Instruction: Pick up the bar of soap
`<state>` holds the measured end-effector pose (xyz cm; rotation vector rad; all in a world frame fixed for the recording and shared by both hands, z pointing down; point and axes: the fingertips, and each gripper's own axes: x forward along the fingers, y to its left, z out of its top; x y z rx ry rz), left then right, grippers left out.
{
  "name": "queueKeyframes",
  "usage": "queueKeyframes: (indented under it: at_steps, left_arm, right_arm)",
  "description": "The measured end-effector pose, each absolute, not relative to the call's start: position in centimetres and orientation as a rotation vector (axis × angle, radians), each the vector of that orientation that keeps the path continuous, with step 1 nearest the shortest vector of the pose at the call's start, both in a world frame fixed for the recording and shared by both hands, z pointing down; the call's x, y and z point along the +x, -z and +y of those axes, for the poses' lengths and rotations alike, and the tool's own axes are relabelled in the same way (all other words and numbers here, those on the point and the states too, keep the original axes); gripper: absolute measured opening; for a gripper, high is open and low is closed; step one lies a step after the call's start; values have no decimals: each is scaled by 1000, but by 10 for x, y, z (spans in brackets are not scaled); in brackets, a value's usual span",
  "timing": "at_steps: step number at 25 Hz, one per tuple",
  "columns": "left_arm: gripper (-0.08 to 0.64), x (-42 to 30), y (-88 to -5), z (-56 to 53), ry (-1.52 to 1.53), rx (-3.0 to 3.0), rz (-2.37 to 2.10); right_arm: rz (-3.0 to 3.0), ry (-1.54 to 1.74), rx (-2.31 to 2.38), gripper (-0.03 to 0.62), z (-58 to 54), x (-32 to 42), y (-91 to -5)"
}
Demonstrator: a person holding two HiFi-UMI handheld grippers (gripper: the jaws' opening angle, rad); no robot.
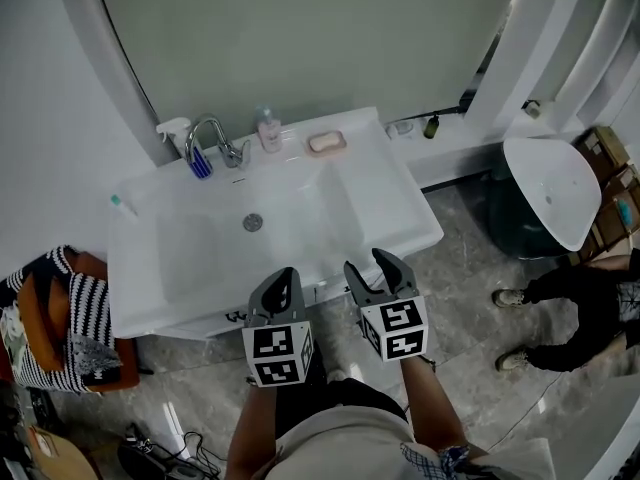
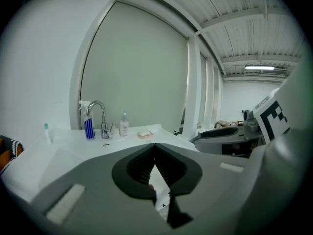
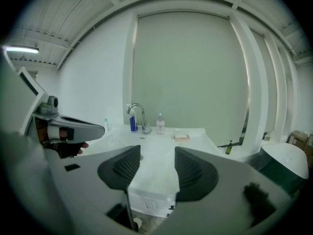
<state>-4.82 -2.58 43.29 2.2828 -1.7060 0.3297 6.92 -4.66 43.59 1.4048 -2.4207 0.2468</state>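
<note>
The pale bar of soap [image 1: 326, 142] lies in a pink dish at the back right of the white sink counter [image 1: 400, 208]; it also shows small in the left gripper view, soap [image 2: 145, 134], and the right gripper view, soap [image 3: 181, 137]. My left gripper [image 1: 283, 280] hangs at the counter's front edge, its jaws shut together with nothing between them. My right gripper [image 1: 381, 266] is beside it, open and empty, a wide gap between its pads. Both are well short of the soap.
A chrome faucet [image 1: 215, 136] stands at the back with a blue-striped tube [image 1: 198, 160] and a pump bottle [image 1: 268, 130] beside it. A drain [image 1: 253, 222] sits in the basin. A toilet [image 1: 550, 188] is to the right, and a striped bag [image 1: 60, 318] lies left.
</note>
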Motion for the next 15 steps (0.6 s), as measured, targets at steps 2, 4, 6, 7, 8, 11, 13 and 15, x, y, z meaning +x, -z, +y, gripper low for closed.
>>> queueKeyframes:
  at_steps: [2,4,6,7,8,11,13,15]
  left_arm:
    - [9,-52,-434,-43,-325,2277,-1694]
    - [9,-53,-434,-58,-328,2284,-1679]
    - [9,-55,-435,-72,-336,2297,-1664]
    - [9,-56,-435,-80,-337,2300,-1657]
    - [9,-58,-435,-87,-335,2301,-1651]
    - [9,-65,-435,-108,-324,2301,-1633]
    - [9,-69,-437,-121,-329,2304,-1622]
    - [11,-74,-439,-133,-335,2301,-1612]
  right_arm:
    - [-2415,-247,1402,216,-60,65,-437]
    - [-2405,-256,1407,216,-72,63,-439]
    - [-2388,-273,1422,216,-85,62,-442]
    - [-2380,-276,1431,216,-92,61,-443]
    - [-2375,-274,1437,216,-100,60,-442]
    - [-2369,-254,1446,216,-122,54,-438]
    - [-2358,-255,1458,216,-135,50,-438]
    - [-2350,-259,1479,216,-146,47,-439]
